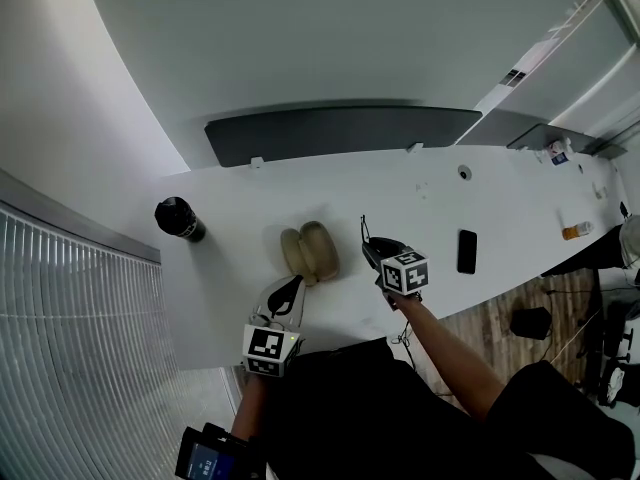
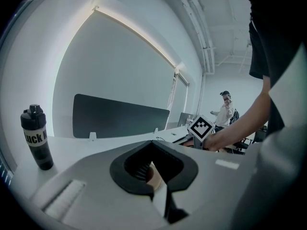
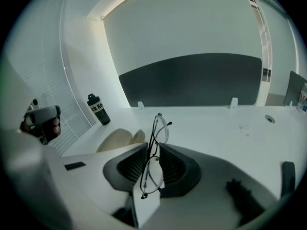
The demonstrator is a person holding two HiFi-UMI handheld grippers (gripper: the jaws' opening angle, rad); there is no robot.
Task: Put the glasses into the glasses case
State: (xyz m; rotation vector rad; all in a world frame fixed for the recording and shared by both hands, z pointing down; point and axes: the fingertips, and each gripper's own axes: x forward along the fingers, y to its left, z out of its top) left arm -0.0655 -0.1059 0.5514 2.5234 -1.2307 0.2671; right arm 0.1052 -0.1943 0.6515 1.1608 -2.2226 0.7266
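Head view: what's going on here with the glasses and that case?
A person works at a white table with a hand-held tool in each hand. The right tool is clamped on a pair of thin-framed glasses, held on edge, one lens above the other. The beige case lies open on the table between the two tools, apart from the glasses. The left tool points at the case's near edge; whether it grips the case is unclear. The glasses are not yet in the case.

thin metal-wire glasses; smooth, perhaps leathery case.
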